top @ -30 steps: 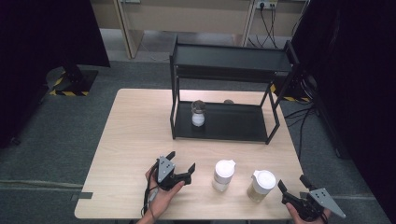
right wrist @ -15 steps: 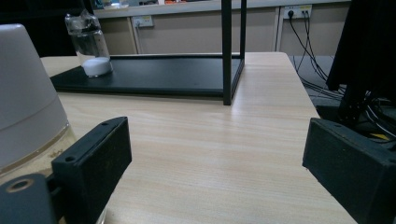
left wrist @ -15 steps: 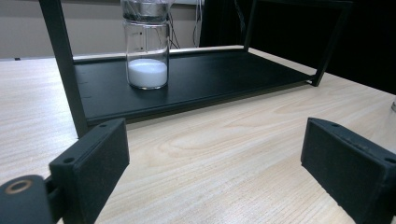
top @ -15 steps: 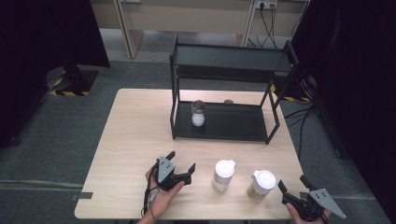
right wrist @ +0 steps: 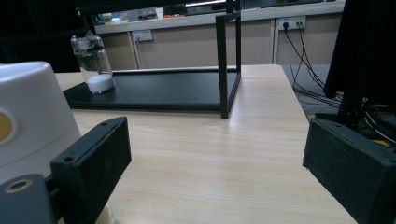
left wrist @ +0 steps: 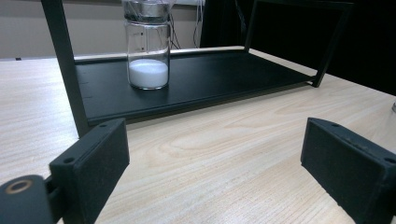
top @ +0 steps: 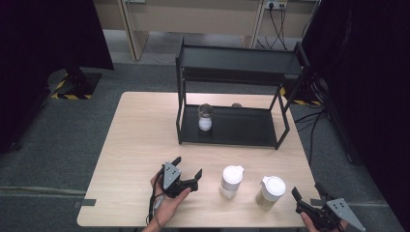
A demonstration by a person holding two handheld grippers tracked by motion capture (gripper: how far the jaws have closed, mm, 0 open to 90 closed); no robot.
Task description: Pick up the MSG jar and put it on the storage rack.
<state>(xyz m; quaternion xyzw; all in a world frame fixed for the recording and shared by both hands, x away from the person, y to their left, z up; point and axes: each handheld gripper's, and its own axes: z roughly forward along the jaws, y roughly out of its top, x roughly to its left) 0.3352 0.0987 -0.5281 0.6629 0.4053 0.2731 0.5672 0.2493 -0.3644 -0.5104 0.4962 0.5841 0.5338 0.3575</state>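
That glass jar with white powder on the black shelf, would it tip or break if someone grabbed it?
The jar looks tall and narrow, so a push near its top could tip it. Clear glass is probably slippery and breakable. Only its bottom holds powder, so it is likely light.

You have three jars in all: two white-lidded ones on the table [top: 140,145], a white-filled jar [top: 231,181] and a tan-filled jar [top: 270,192], plus one glass jar [top: 205,118] on the rack's lower shelf. There is one black rack [top: 239,60] with two shelves. You hold two grippers, the left gripper [top: 185,169] and the right gripper [top: 306,191].
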